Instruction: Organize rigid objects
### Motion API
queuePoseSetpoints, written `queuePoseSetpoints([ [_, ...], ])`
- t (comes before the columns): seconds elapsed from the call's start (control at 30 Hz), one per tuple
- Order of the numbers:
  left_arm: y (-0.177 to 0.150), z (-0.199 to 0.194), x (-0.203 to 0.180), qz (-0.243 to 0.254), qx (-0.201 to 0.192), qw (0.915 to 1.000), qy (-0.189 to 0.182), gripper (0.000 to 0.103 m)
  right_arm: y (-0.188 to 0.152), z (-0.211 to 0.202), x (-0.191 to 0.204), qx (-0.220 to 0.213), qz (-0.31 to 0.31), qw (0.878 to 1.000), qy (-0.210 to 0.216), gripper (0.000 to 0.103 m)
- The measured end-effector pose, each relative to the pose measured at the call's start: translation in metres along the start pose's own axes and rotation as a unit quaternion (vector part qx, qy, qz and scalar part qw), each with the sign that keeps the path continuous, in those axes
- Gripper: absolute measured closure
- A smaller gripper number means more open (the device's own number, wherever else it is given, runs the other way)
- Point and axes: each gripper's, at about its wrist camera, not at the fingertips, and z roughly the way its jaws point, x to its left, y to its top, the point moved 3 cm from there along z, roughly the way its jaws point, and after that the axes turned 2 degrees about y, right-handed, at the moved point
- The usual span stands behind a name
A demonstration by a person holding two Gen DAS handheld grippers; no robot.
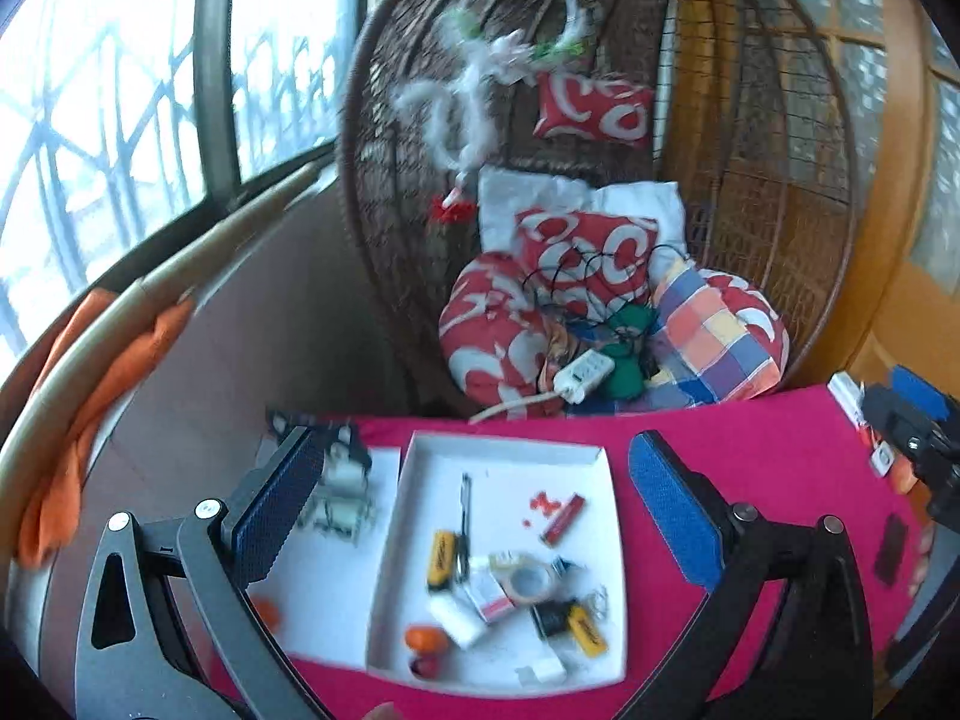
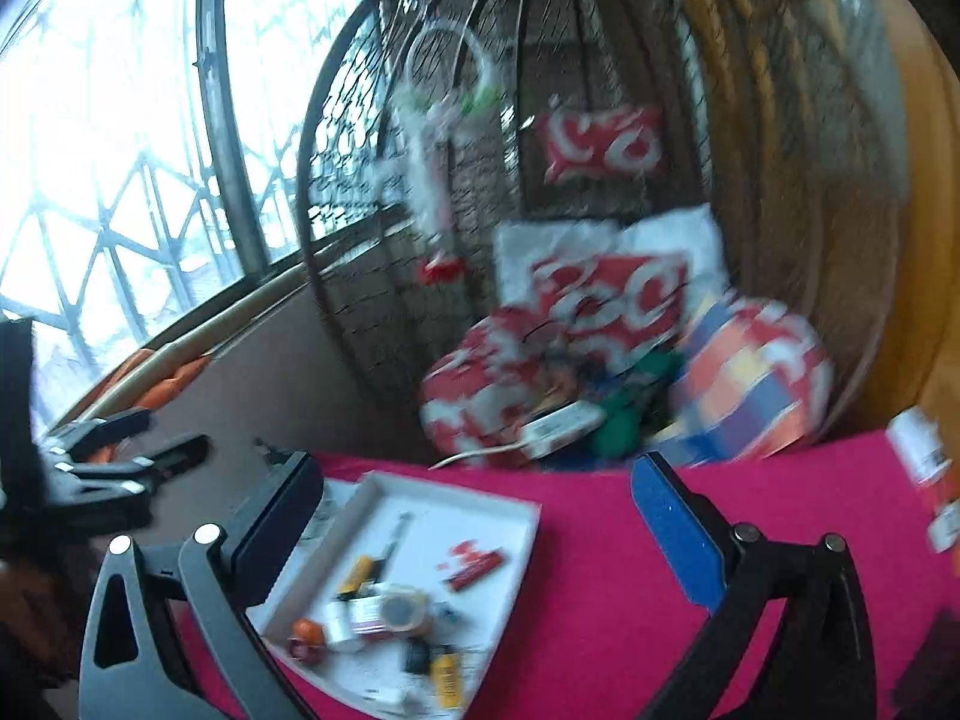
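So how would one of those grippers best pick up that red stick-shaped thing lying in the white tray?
Probably from above, closing across the narrow middle of the red stick. It lies flat and slanted on a bare patch of the white tray, apart from the cluttered pile, so its long sides are free. The left gripper, open over the tray, would likely need to turn to match that slant.

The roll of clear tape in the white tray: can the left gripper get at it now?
Probably yes. The left gripper is open above the white tray, and nothing covers the roll of clear tape, though small items crowd it.
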Motion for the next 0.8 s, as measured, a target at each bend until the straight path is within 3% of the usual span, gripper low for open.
queuePoseSetpoints([
  [0.1,-0.004,-0.003,-0.006,-0.01,0.031,0.999,0.032,0.0,0.004,-0.02,-0.012,-0.022,-0.002,1.0,-0.015,0.0],
  [0.27,-0.019,-0.023,-0.023,-0.005,0.029,0.998,0.055,0.0,0.005,-0.039,-0.033,-0.022,0.013,0.998,-0.049,0.0],
  [0.4,-0.026,-0.04,-0.033,-0.022,0.022,0.9966,0.076,0.0,0.005,-0.059,-0.049,-0.034,0.027,0.998,-0.044,0.0],
  [0.53,-0.033,-0.053,-0.036,-0.061,0.035,0.9951,0.069,0.0,0.009,-0.081,-0.058,-0.061,0.021,0.997,-0.047,0.0],
  [0.8,-0.047,-0.083,-0.055,-0.05,0.026,0.9937,0.096,0.0,0.012,-0.111,-0.077,-0.082,0.022,0.996,-0.03,0.0],
])
